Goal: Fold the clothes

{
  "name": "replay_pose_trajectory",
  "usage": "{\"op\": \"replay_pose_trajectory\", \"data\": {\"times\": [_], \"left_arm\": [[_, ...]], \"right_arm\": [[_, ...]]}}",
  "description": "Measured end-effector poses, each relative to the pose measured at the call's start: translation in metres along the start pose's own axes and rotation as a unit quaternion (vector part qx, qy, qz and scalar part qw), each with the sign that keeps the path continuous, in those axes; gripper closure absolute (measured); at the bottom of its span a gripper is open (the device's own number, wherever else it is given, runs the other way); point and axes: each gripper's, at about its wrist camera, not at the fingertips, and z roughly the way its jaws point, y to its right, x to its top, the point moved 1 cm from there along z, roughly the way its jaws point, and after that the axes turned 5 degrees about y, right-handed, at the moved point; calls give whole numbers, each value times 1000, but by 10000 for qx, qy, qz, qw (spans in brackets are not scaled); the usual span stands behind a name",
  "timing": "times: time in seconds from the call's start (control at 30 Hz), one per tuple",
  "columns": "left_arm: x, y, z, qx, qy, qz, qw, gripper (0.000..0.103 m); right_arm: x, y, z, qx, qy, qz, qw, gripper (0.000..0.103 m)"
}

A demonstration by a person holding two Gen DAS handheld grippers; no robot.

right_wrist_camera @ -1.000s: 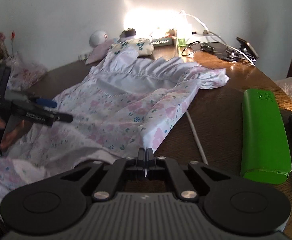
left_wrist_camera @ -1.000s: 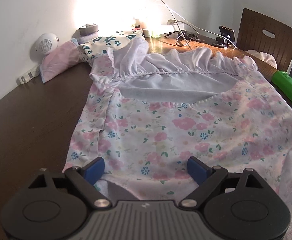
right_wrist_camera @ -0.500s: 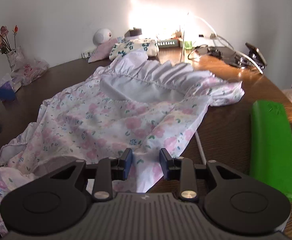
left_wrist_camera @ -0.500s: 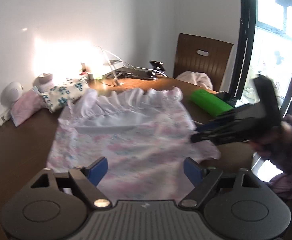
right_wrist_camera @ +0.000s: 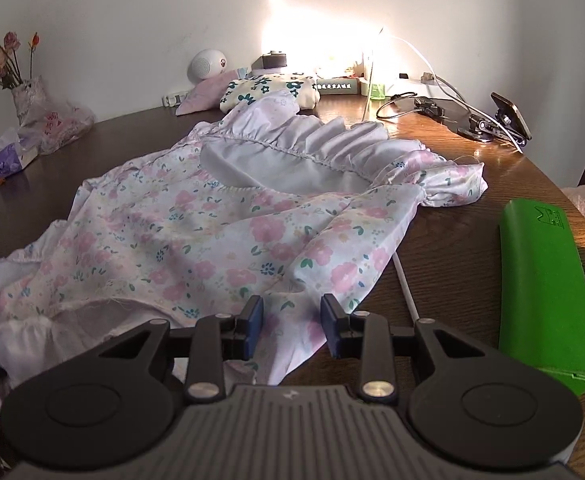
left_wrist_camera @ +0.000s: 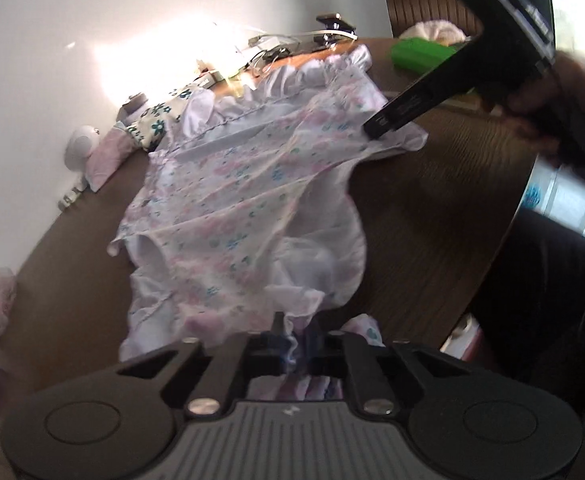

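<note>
A white dress with pink flowers (left_wrist_camera: 232, 208) lies spread on the dark wooden table (left_wrist_camera: 432, 208), ruffled neckline at the far end. My left gripper (left_wrist_camera: 294, 344) is at the near hem; its jaws are closing and pinch bunched hem fabric. In the right wrist view the same dress (right_wrist_camera: 212, 232) fills the middle. My right gripper (right_wrist_camera: 291, 322) stands open, and the dress's side corner lies between its blue pads (right_wrist_camera: 254, 318) untouched. The left wrist view shows this right gripper (left_wrist_camera: 372, 134), held by a hand (left_wrist_camera: 532, 96), over the dress's right edge.
A green case (right_wrist_camera: 544, 288) lies right of the dress, a white cable (right_wrist_camera: 406, 292) between them. Folded floral clothes (right_wrist_camera: 272, 88), a white round speaker (right_wrist_camera: 208, 65), a phone on a stand (right_wrist_camera: 508, 120) and a flower vase (right_wrist_camera: 24, 96) line the far edge. A chair (left_wrist_camera: 412, 0) stands beyond.
My left gripper swung round to the dress's hem end and went from wide open to shut on the hem. My right gripper opened from shut and stayed over the side corner.
</note>
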Motion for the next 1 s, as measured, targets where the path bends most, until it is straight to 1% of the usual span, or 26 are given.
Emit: {"op": "replay_pose_trajectory", "data": {"times": [0.07,0.13,0.17,0.2,0.23,0.27,0.3,0.37,0.4,0.43,0.47,0.5,0.53,0.57,0.6,0.63,0.67,0.7,0.73,0.77,0.8,0.87,0.93,1.0], "left_arm": [[-8,-17,-1,290,-110,250,9992,96],[-18,-42,-3,752,-269,374,9961,96],[-24,-55,-4,993,-312,413,9937,92],[-31,-69,-5,1235,-336,460,9907,90],[-41,-81,-3,1498,-376,551,9865,84],[-51,-94,-2,1762,-426,643,9813,77],[-61,-106,0,2024,-550,718,9751,76],[-77,-132,-3,2338,-777,433,9682,74],[-82,-143,-12,2356,-777,112,9687,74],[-86,-154,-21,2374,-763,-200,9682,69],[-89,-161,-35,2410,-643,-449,9674,58],[-91,-167,-48,2447,-519,-689,9658,51],[-93,-170,-59,2508,-371,-856,9635,43],[-95,-172,-68,2562,-233,-997,9612,39],[-94,-174,-74,2596,-128,-1178,9584,39],[-92,-172,-80,2527,-20,-1381,9576,39],[-88,-168,-85,2277,220,-1666,9591,38],[-84,-163,-91,2023,460,-1948,9587,37],[-80,-158,-94,1737,692,-2216,9570,32],[-76,-150,-89,1246,865,-2413,9585,30],[-71,-142,-83,768,1019,-2583,9576,30],[-62,-119,-64,100,1090,-2593,9596,30],[-54,-96,-50,-180,1175,-2330,9652,31],[-50,-78,-39,-497,1160,-2196,9674,33]], "right_arm": [[-2,-9,-5,57,-73,-75,9999,71],[-7,-25,-13,297,-179,-215,9992,71],[-11,-36,-17,476,-231,-291,9982,71],[-13,-47,-20,787,-310,-344,9958,71],[-15,-58,-23,1110,-391,-393,9923,70],[-17,-69,-25,1609,-496,-389,9850,69],[-19,-79,-27,2124,-556,-382,9748,69],[-16,-94,-41,2867,-366,-545,9558,65],[-12,-95,-47,2974,-175,-607,9527,57],[-6,-91,-52,2928,2,-591,9544,51],[0,-82,-53,2762,141,-492,9598,50],[4,-71,-49,2491,191,-437,9673,50],[9,-60,-45,2218,241,-383,9740,51],[14,-50,-42,1956,284,-332,9797,52],[14,-47,-38,1896,218,-342,9810,53],[14,-44,-33,1836,153,-353,9822,57],[14,-42,-29,1776,87,-363,9834,59],[14,-39,-25,1715,22,-373,9845,60],[13,-36,-21,1654,-44,-384,9855,60],[13,-34,-17,1600,-107,-397,9863,60],[10,-35,-18,1639,-139,-453,9853,60],[3,-37,-19,1608,-223,-592,9850,62],[-6,-37,-24,1509,-346,-656,9858,68],[-12,-36,-26,1474,-410,-678,9859,68]]}}
